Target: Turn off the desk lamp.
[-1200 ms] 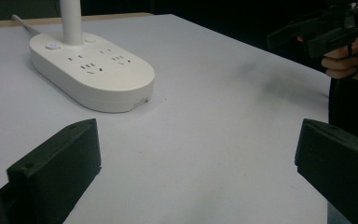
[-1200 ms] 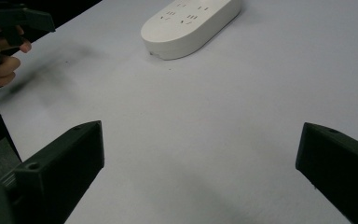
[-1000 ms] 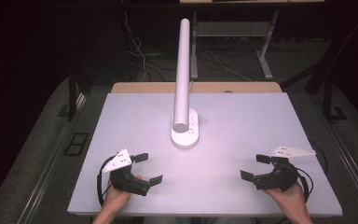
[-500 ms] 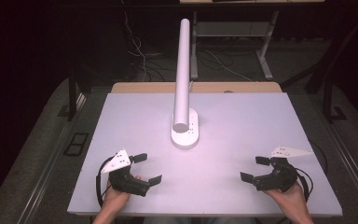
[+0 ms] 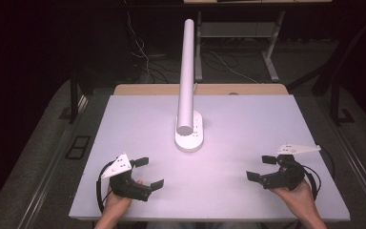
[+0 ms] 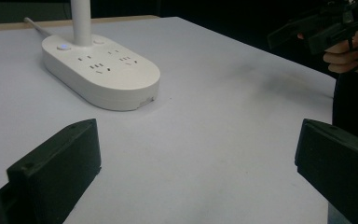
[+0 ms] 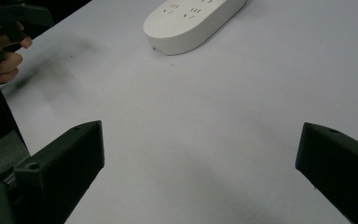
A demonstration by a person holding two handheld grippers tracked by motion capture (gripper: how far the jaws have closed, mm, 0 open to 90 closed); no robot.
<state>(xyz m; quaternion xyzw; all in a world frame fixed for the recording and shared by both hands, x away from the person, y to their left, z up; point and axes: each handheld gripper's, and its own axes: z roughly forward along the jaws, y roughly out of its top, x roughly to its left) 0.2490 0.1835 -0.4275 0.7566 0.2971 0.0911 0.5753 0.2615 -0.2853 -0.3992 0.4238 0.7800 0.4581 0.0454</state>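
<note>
Both the left gripper (image 5: 149,172) and right gripper (image 5: 261,167) gape wide and empty, and ahead between them stands the white oval plastic socket base (image 5: 189,135) with its tall post (image 5: 187,71) — likely rigid, smooth, top-heavy — best gripped across the base's narrow sides.

White base (image 7: 193,21) cropped (top edge), markings unreadable

I see a white lamp (image 5: 188,95) with a blue-lit button on its white base, on my pale lilac-white counter (image 5: 248,124). Both claws, left (image 5: 149,172) and right (image 5: 260,168), are black with grey-white plates.
</note>
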